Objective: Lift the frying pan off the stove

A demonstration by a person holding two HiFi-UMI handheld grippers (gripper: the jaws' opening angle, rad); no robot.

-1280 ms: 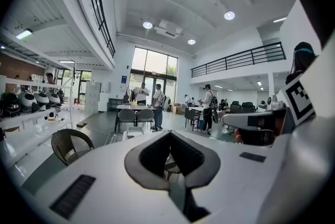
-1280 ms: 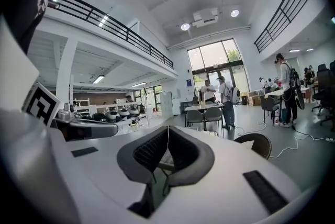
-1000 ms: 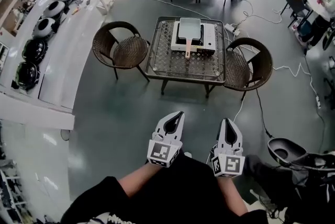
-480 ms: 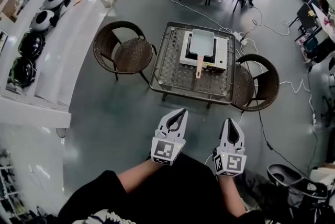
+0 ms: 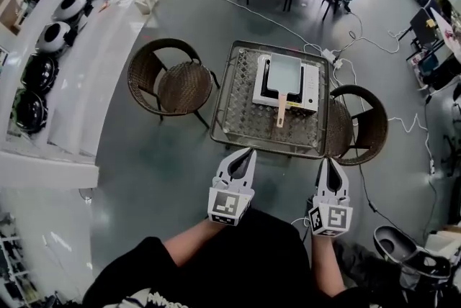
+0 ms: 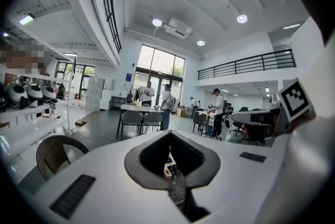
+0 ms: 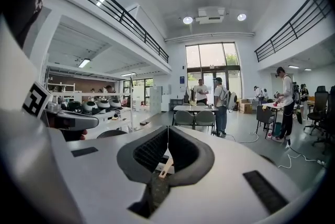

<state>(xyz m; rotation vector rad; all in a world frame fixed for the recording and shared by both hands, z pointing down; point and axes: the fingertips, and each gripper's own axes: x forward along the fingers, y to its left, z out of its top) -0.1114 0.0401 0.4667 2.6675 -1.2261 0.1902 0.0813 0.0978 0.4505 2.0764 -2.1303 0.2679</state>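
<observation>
Frying pan (image 5: 282, 73) sat on the white stove (image 5: 311, 87), on top of a low square table (image 5: 238, 116) in the middle of the room. It was a rectangular pan, grey inside, w/ its long axis running away from the person. The body lay at the far end. The pale handle (image 5: 280, 111) stuck out over the stove's near edge & pointed back toward the person, angled a touch to their left. Nothing was touching it.

Both grippers were held out in front of the person's body, short of the table, side by side & apart from each other. Left gripper (image 5: 249, 151) had its jaws closed tip to tip w/ nothing btwn them, & pointed at the table's near edge. Right gripper (image 5: 329, 160) was the same, jaws pressed together & empty, aimed toward the table's near right corner. In the right gripper view the handle showed small thru the gap behind the closed tips, far off & not in the grip.

Left wicker chair (image 5: 171, 76) stood at one side of the table & right wicker chair (image 5: 364, 128) at the other, both just beside it. A white cable (image 5: 403, 123) trailed over the grey floor (image 5: 158, 170) on the right. A long white counter (image 5: 79, 98) ran along the left w/ a row of round black & white units (image 5: 55, 35) on it
</observation>
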